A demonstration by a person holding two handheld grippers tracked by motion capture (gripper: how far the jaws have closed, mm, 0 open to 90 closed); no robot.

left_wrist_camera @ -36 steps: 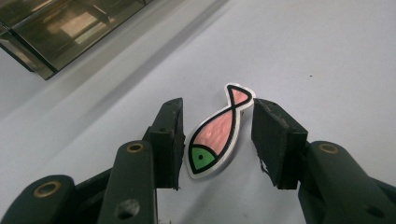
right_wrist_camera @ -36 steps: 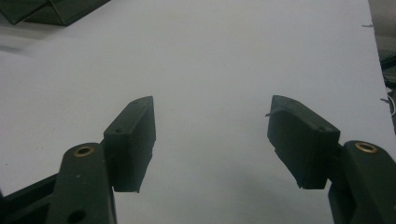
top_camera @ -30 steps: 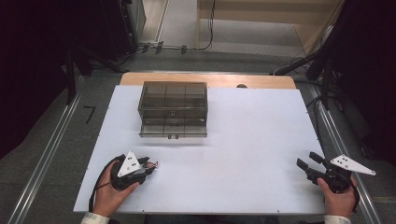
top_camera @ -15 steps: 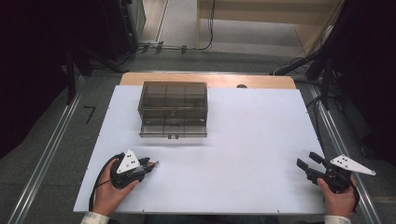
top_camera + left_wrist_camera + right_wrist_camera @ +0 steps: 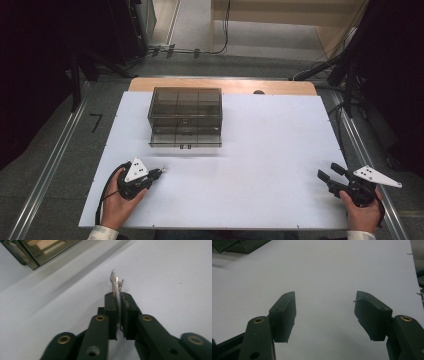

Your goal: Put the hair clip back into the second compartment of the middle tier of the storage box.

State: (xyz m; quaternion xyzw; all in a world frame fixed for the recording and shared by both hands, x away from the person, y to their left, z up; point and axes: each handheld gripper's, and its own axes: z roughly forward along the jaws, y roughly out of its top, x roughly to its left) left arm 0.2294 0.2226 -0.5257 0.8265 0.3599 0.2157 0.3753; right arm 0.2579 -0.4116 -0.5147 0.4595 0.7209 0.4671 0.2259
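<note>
step: my left hand-held gripper [image 5: 119,293] has just been closing, now clamped on a small flat metal piece [image 5: 114,282]
right hand-held gripper [image 5: 325,305]: wide open, empty
next: carry the piece ahead to the drawer box [image 5: 185,117], its lower drawer [image 5: 185,137] open

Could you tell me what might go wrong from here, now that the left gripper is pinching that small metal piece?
1. The left gripper, whose jaws have just been closing, is shut on a thin metal piece near its lower end, with most of it above the pads; it could pivot or slip out when lifted.
2. The smoky plastic drawer box has its bottom drawer pulled out only a little, so dropping the piece in may miss.
</note>
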